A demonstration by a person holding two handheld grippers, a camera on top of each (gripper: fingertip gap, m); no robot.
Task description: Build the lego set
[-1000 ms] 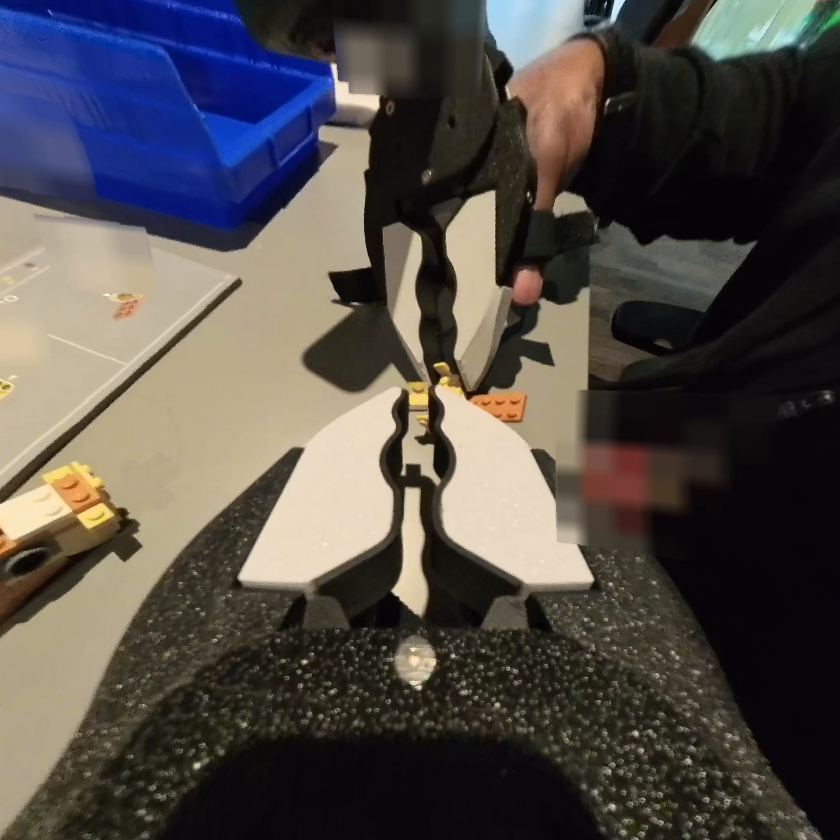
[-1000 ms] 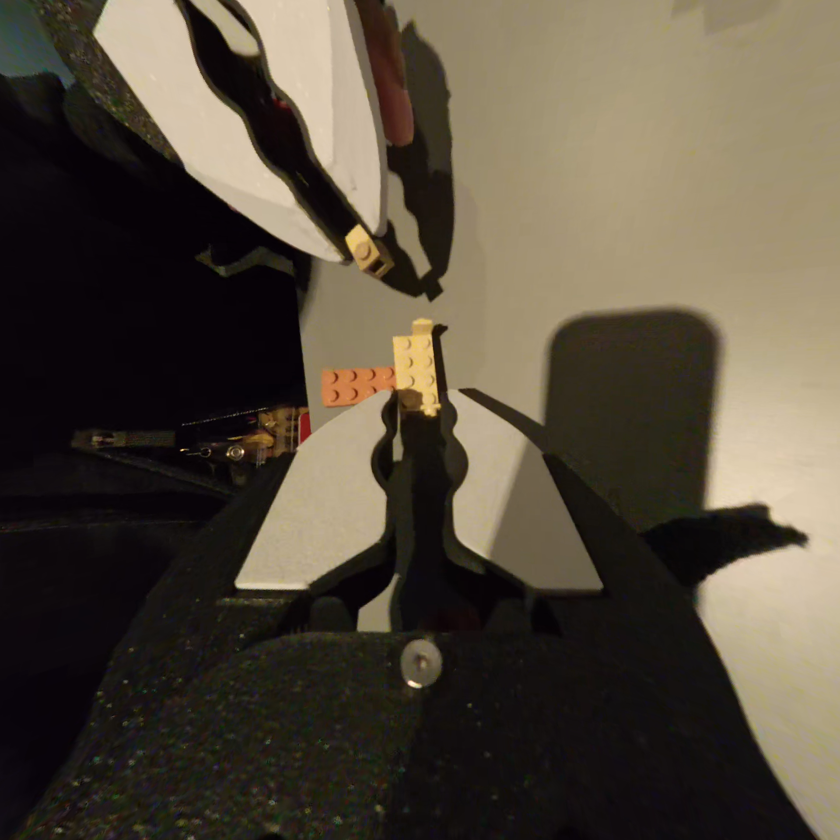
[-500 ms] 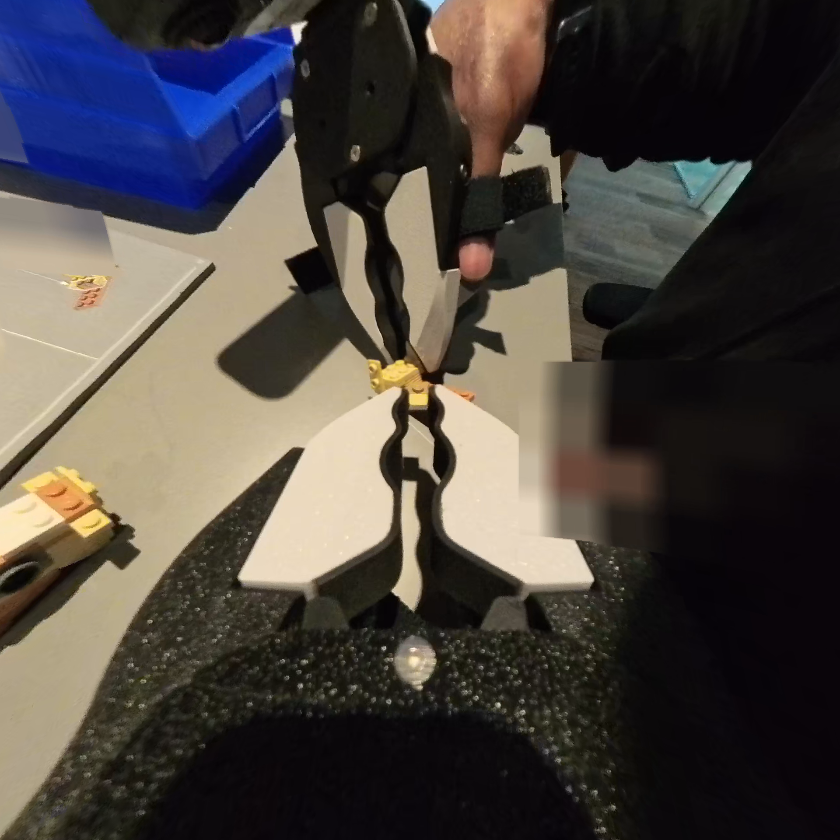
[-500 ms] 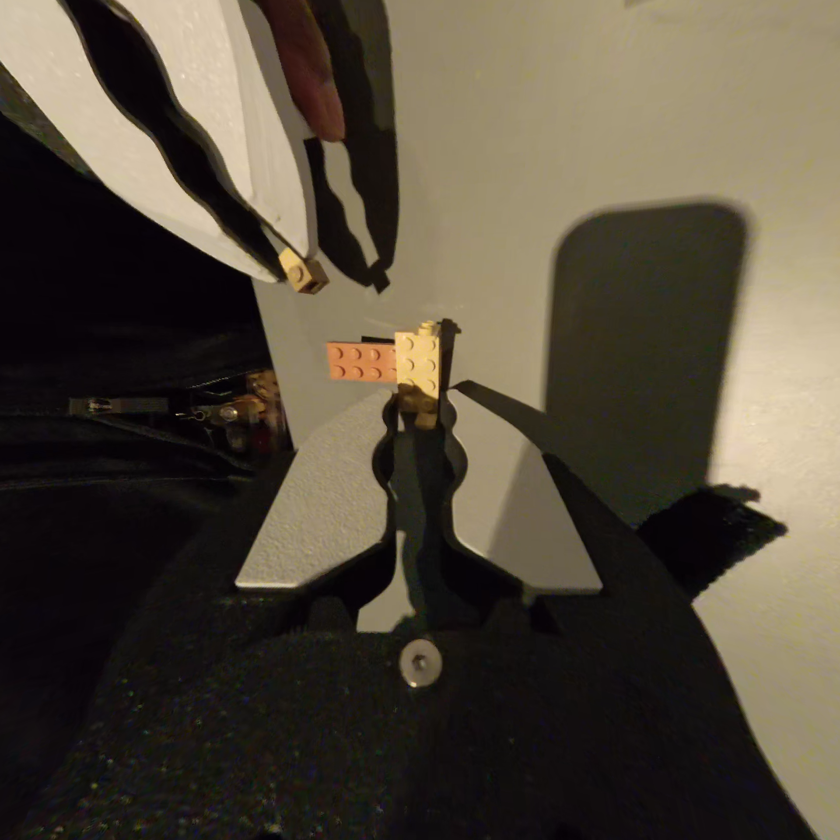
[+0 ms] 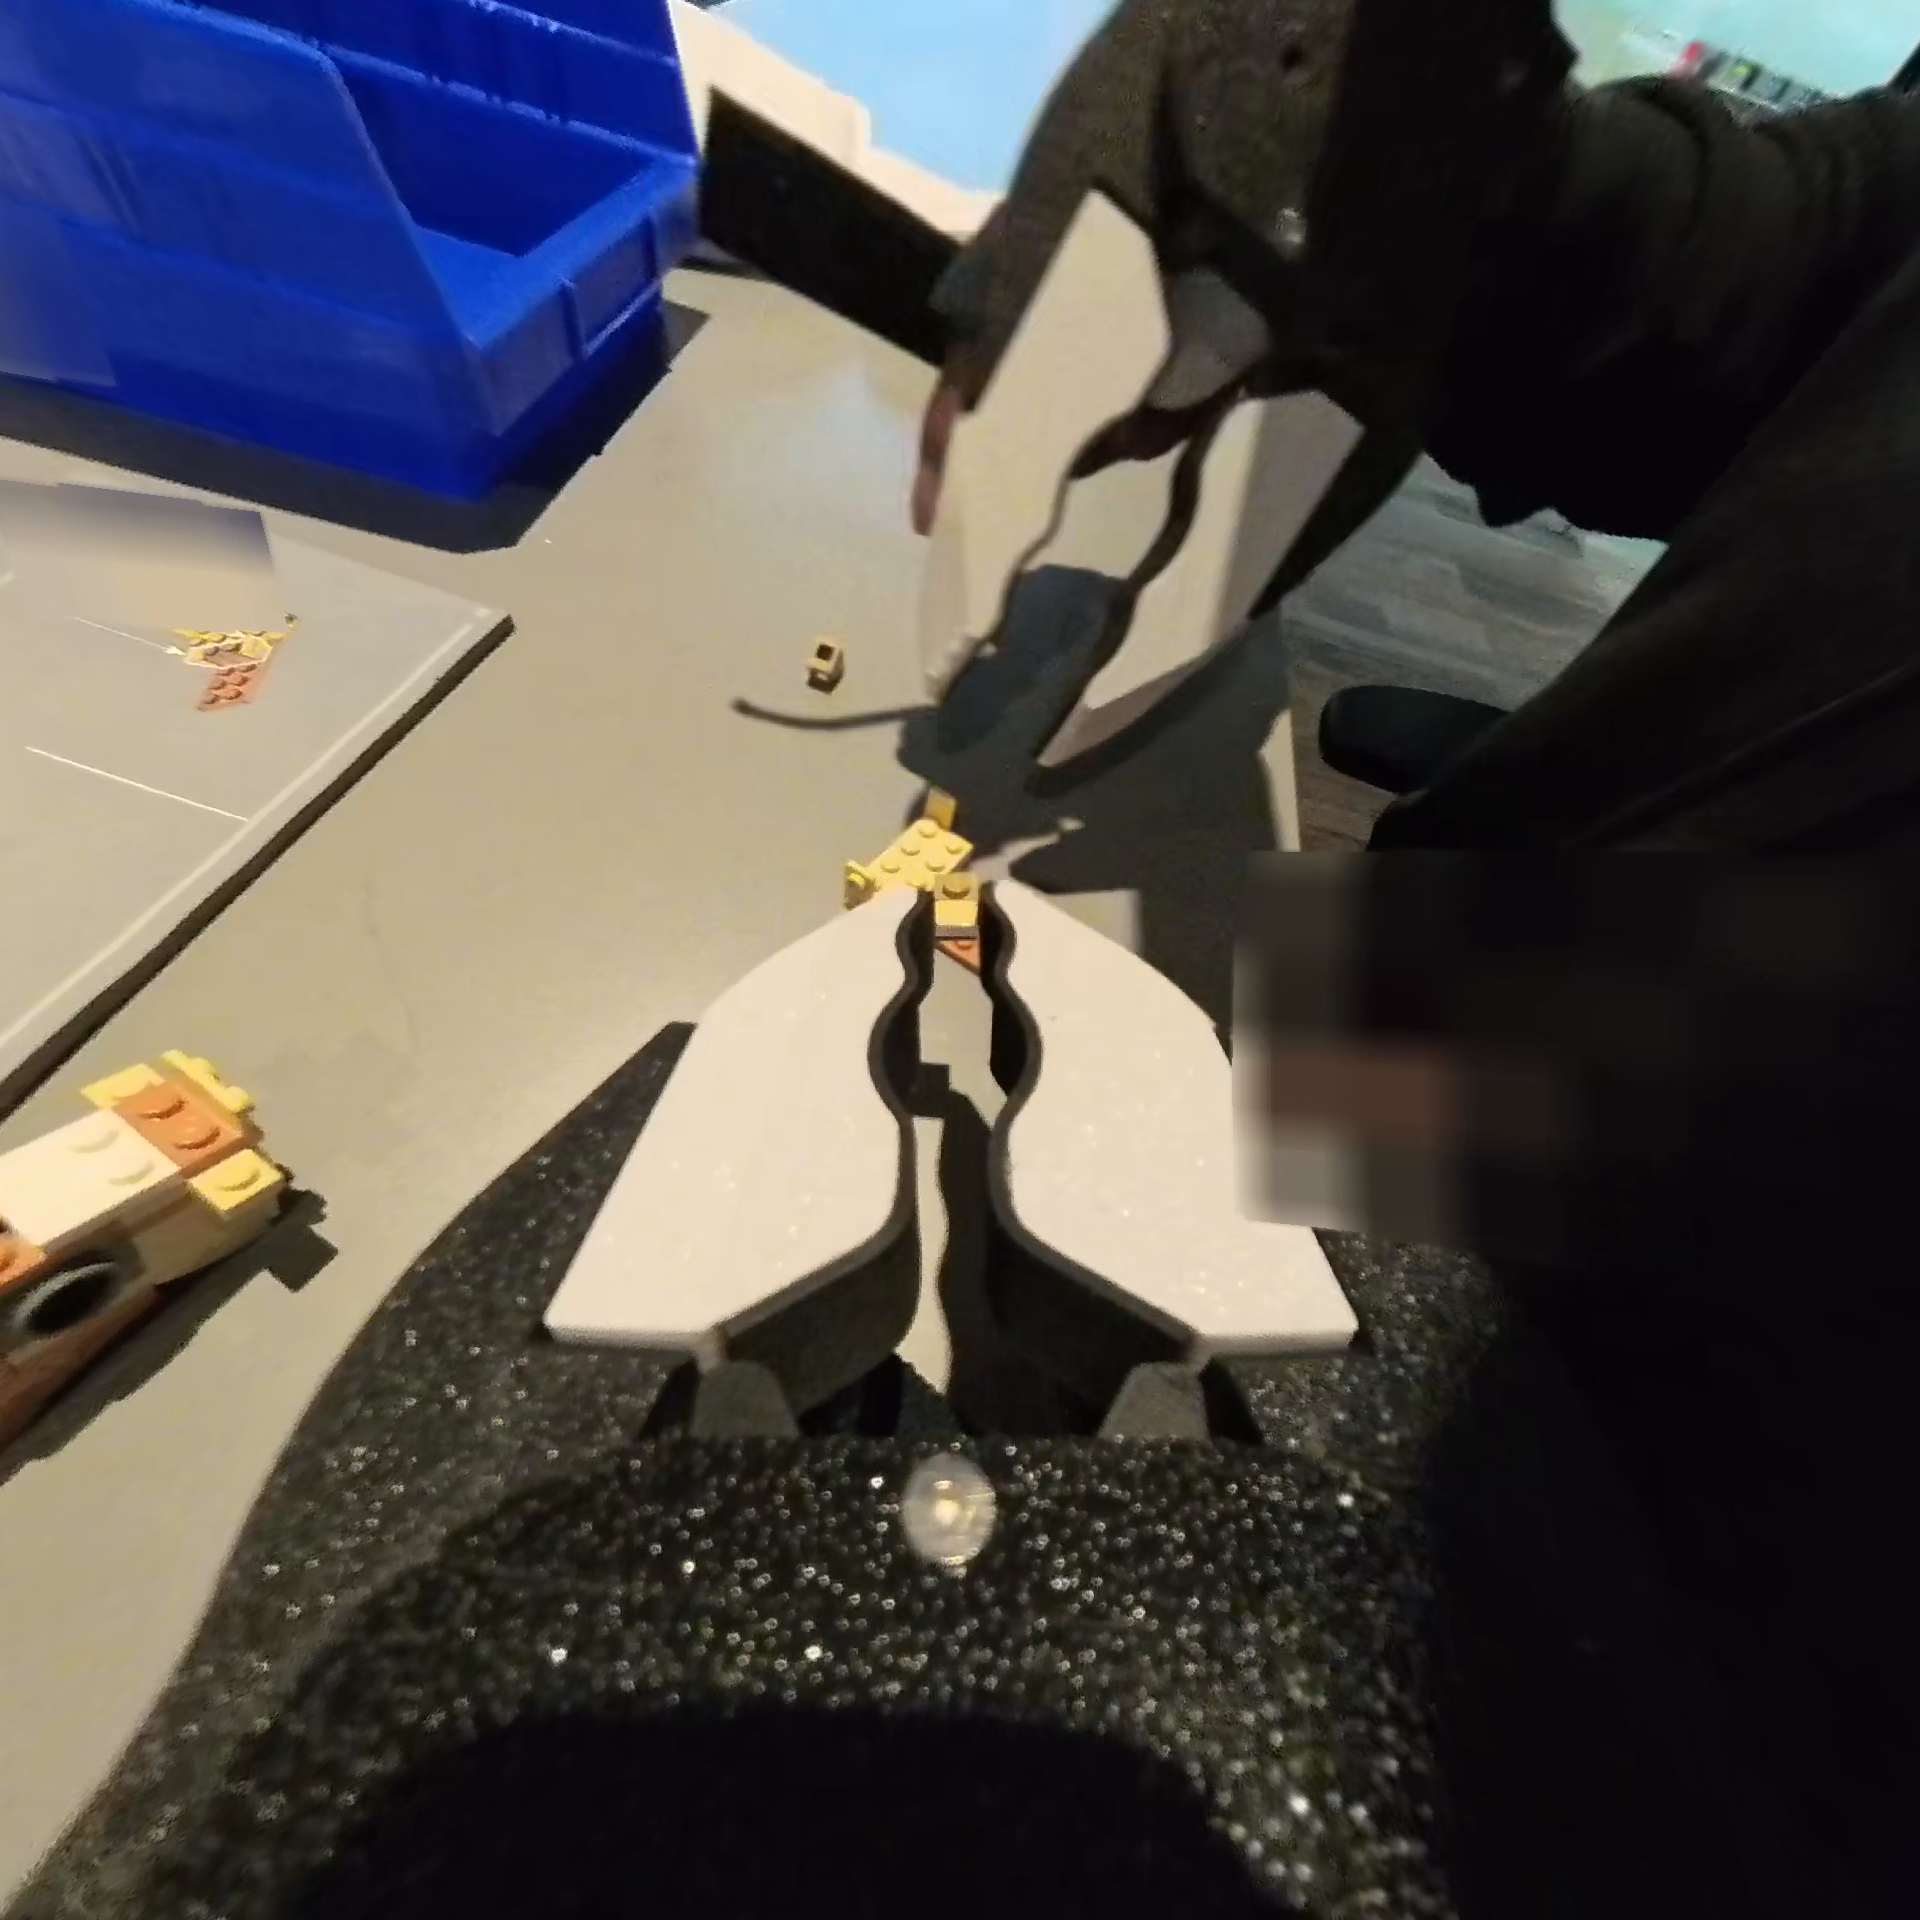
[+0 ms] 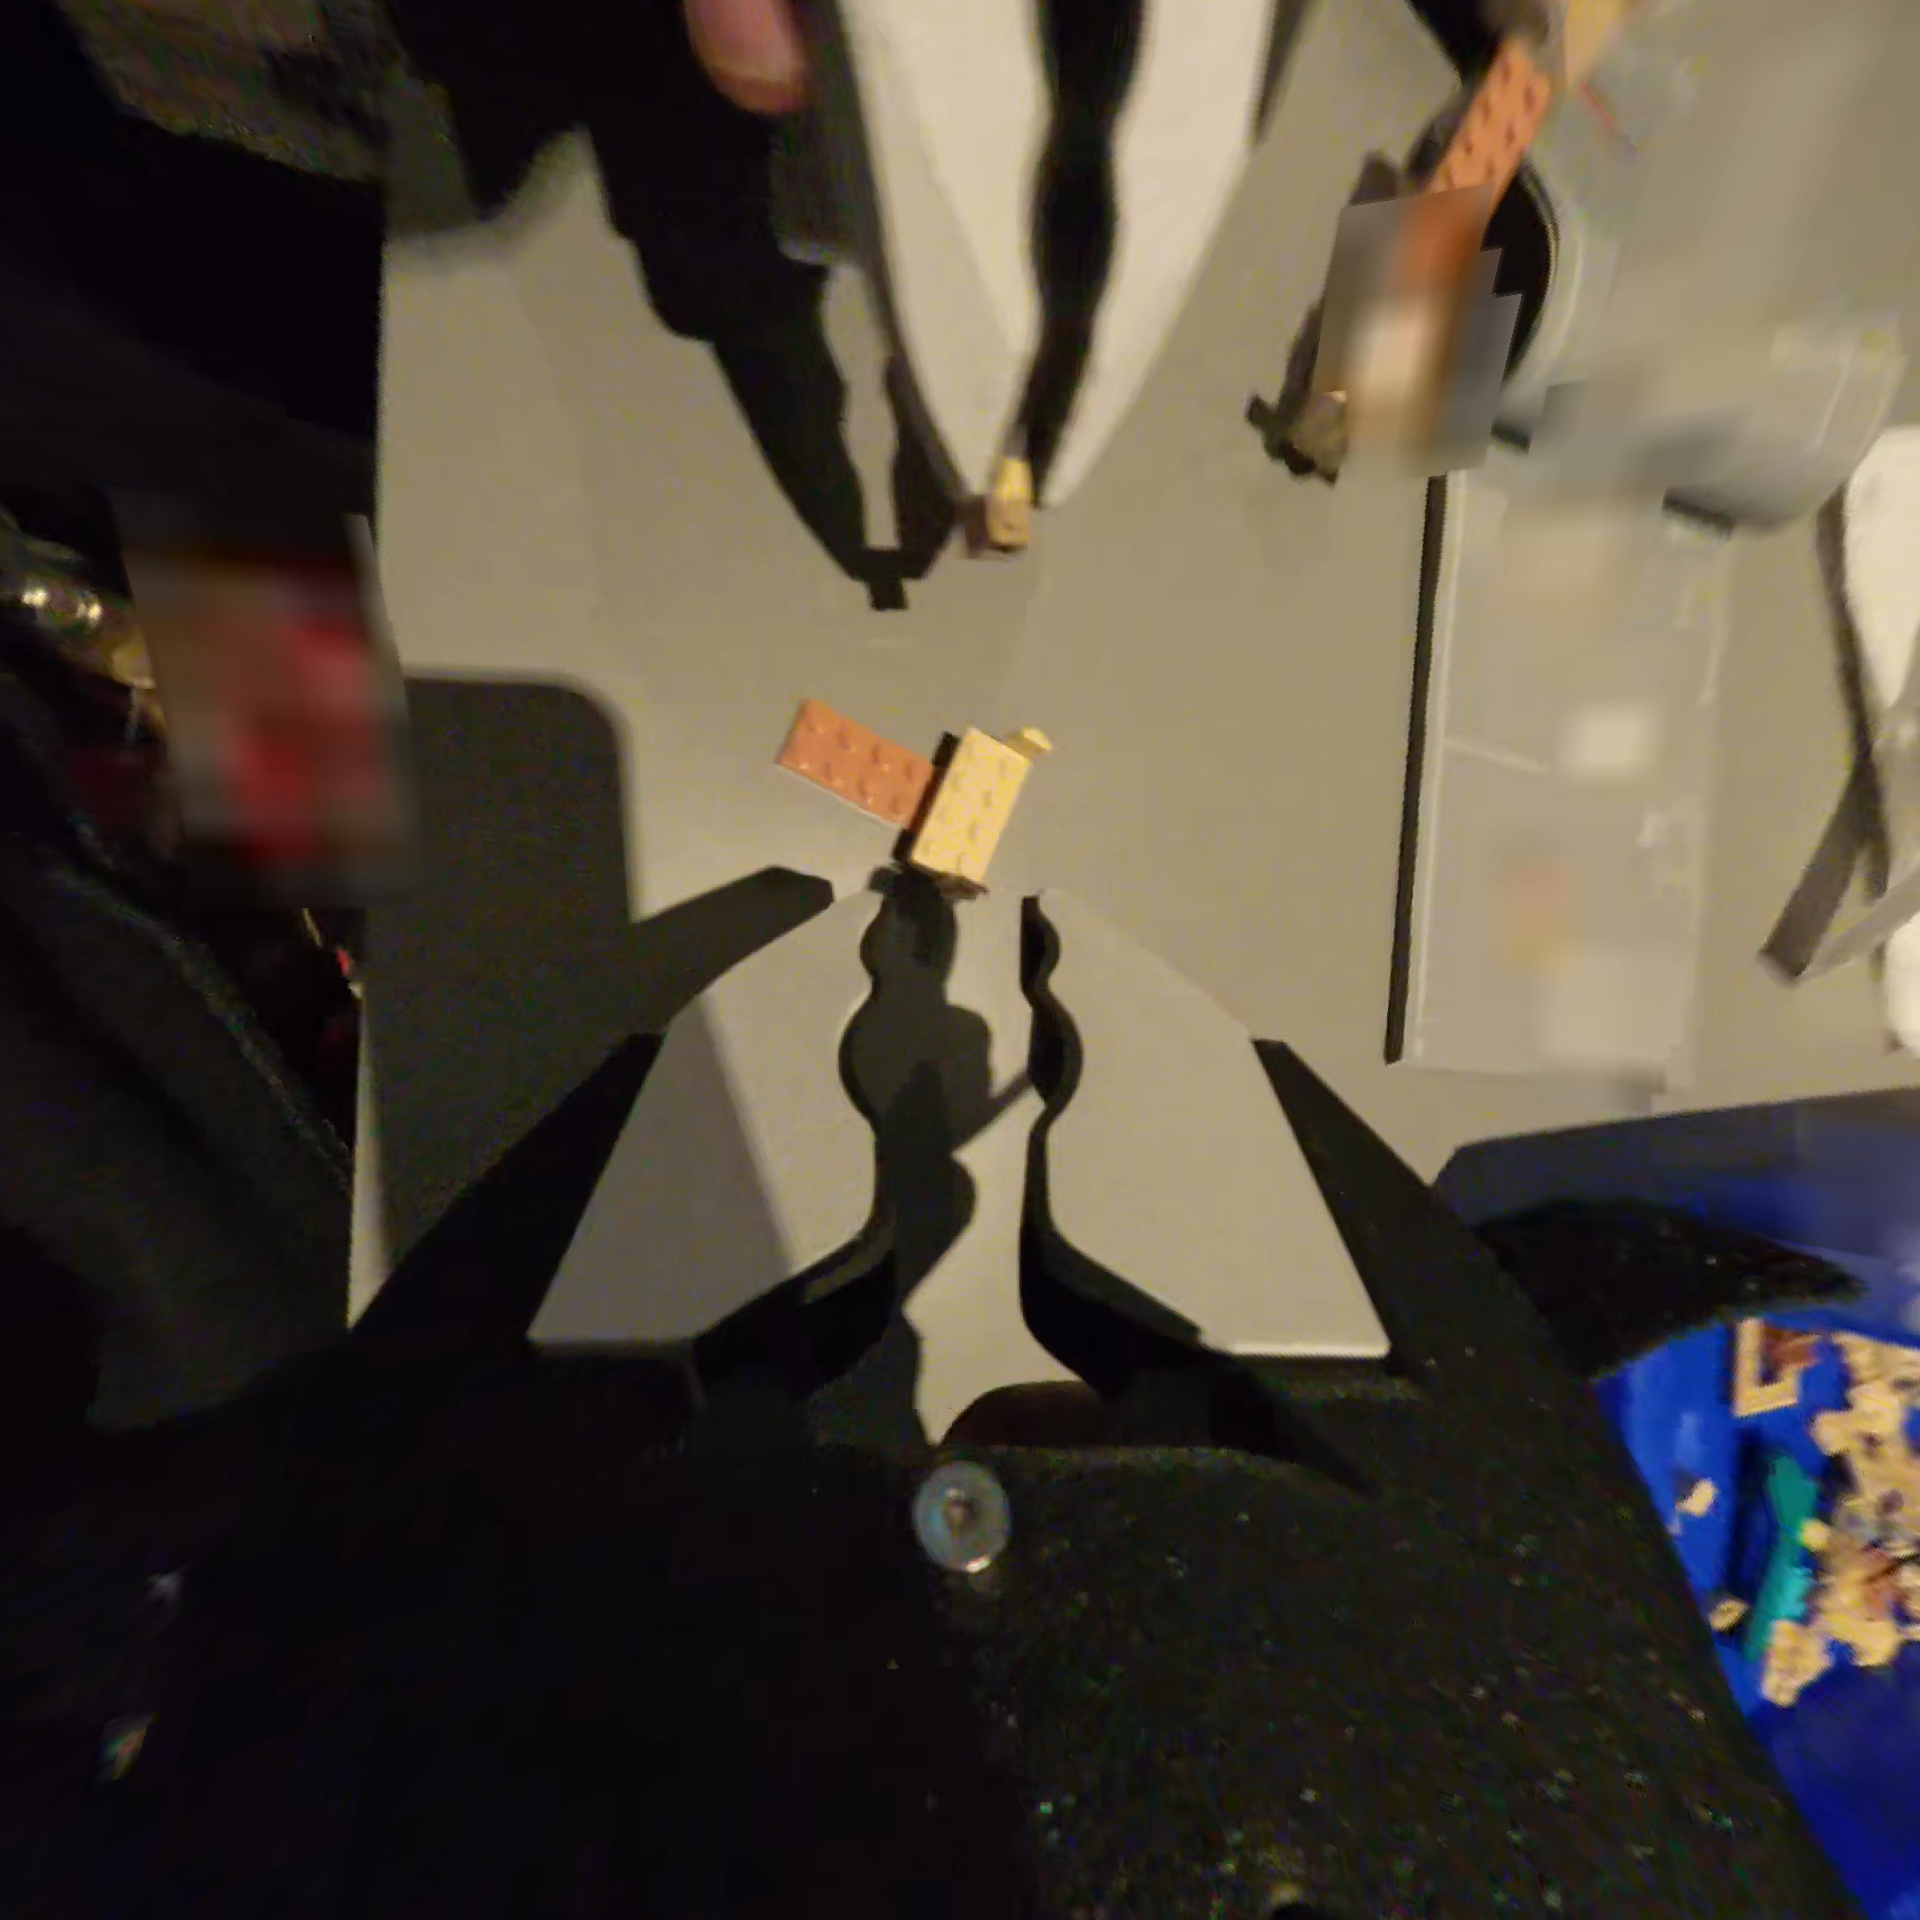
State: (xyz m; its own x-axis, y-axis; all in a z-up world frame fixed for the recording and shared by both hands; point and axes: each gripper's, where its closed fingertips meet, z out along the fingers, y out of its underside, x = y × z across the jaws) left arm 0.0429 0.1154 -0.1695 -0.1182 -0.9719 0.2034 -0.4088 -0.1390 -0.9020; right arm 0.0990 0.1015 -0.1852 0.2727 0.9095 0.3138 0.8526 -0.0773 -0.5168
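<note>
Lego plates, tan across orange, lie on the worktop at 12 o'clock off the spread, empty right tool; light, stiff, best pinched by edges; left tool pinches 1 small tan brick.

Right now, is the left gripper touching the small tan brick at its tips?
Touching. The left wrist view shows the left gripper with both fingertips pressed against the sides of the small tan brick, no gap on either side.

Our left gripper is pinched nearly closed, low over the table. Our right gripper hangs above, fingers parted.
</note>
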